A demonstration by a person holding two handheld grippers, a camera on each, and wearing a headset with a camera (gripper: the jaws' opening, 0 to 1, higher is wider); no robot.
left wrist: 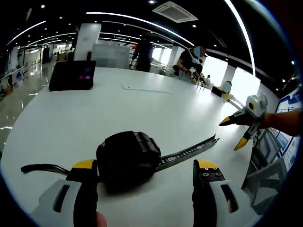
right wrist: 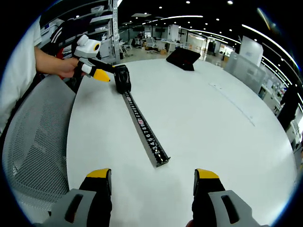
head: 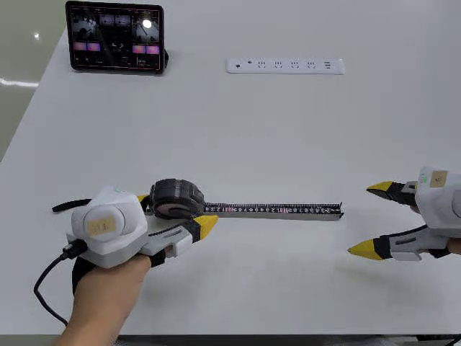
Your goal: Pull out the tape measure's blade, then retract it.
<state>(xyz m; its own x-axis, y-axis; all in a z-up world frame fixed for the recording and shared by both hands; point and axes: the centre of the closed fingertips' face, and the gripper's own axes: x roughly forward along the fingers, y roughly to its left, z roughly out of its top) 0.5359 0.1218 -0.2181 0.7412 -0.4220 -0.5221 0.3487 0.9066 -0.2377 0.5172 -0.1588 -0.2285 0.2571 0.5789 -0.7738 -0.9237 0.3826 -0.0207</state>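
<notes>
Your left gripper (head: 174, 211) is released, its jaws spread on either side of the black tape measure case (head: 175, 200), which lies on the white table (head: 288, 130). The blade (head: 274, 210) lies pulled out flat toward your right gripper (head: 369, 220), also spread wide, near the blade's end but not touching it.

One tape measure (head: 176, 200), one tablet (head: 115, 36) and one power strip (head: 285, 65) lie on the single surface (head: 252, 137); two grippers, the left gripper (head: 175, 211) and the right gripper (head: 362, 220), each with two fingers (head: 205, 225)
</notes>
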